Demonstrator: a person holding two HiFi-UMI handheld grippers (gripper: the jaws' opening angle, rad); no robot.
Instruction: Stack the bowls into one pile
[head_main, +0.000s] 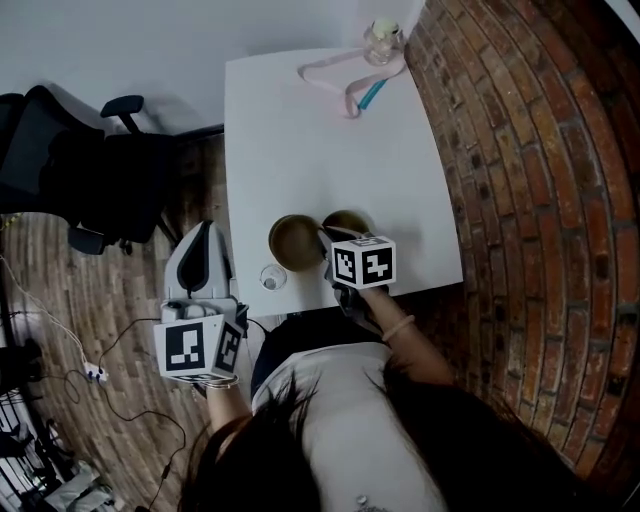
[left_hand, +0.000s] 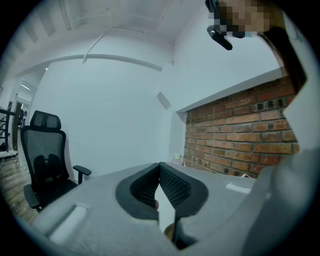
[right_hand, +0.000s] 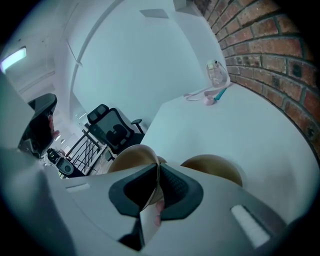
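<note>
Pinched between the pads of the right gripper (right_hand: 157, 169) is the thin rim of one brown bowl (right_hand: 132, 156); the jaws are closed down to the thickness of its wall, one pad inside and one outside. I cannot tell whether this held bowl is off the table (head_main: 300, 140) or only tipped on it. The second bowl (right_hand: 212, 165) sits just beside the held bowl, on its brick-wall side and rim to rim with it, so the pile is not yet made.

A small clear cup (head_main: 272, 277) stands just beside the held bowl on its other side. The left gripper (left_hand: 160, 169) hangs well apart from the held bowl, past the table's edge, its jaws pressed together on nothing. Far from the held bowl, at the table's other end, lie a glass jar (head_main: 383, 38) and a pink strap (head_main: 330, 68).

My worry is the grip. A pinch on one point of the rim lets the bowl swing or slip as it is carried across. A low pass could shove the second bowl away rather than drop into it. A swing the other way could knock over the clear cup.

No brand or lettering can be read; the cubes on the grippers bear only black-and-white square patterns.
</note>
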